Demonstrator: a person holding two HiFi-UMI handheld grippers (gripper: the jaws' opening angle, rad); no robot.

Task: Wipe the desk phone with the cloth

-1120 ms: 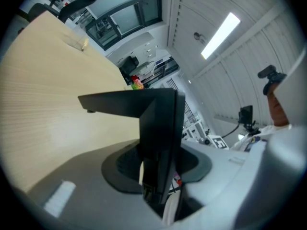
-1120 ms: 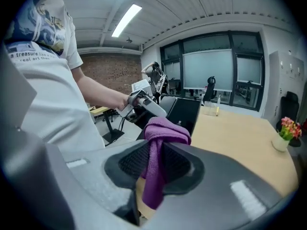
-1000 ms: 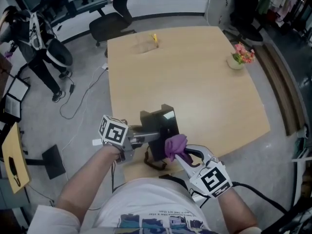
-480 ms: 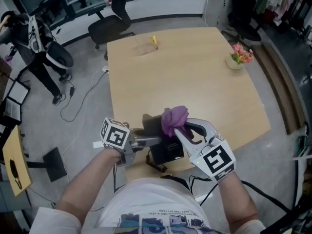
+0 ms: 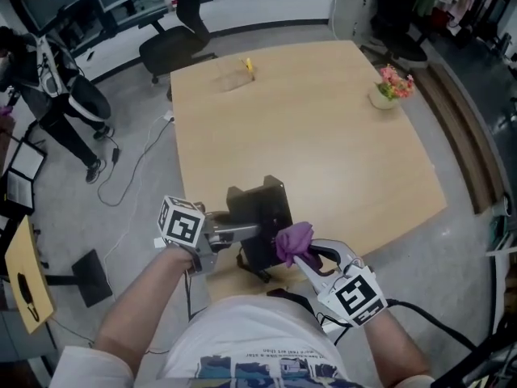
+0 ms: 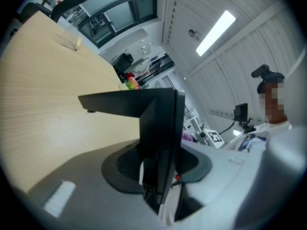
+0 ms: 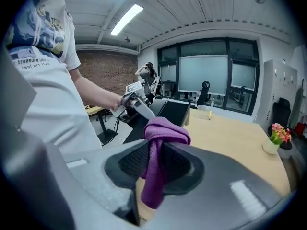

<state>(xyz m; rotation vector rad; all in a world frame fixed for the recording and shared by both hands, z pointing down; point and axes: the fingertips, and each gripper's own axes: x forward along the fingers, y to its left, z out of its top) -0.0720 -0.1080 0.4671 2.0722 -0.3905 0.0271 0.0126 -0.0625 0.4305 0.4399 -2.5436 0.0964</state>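
Observation:
The black desk phone (image 5: 260, 210) stands at the near edge of the wooden table (image 5: 323, 144). My left gripper (image 5: 245, 231) is shut on its left side; in the left gripper view the phone's edge (image 6: 160, 128) is clamped between the jaws of that gripper (image 6: 160, 181). My right gripper (image 5: 297, 254) is shut on a bunched purple cloth (image 5: 292, 239), which rests against the phone's near right side. In the right gripper view the cloth (image 7: 160, 137) hangs between the jaws of this gripper (image 7: 154, 169), with the phone (image 7: 173, 111) just beyond it.
A small pot of pink flowers (image 5: 389, 91) stands at the table's far right. A clear object with a yellow item (image 5: 242, 71) lies at the far edge. An office chair (image 5: 174, 43) and a person (image 5: 56, 87) are beyond the table, with a cable (image 5: 133, 168) on the floor.
My right gripper carried the cloth forward over the top of the phone, then drew it back toward me to the near right side. The left gripper kept its hold.

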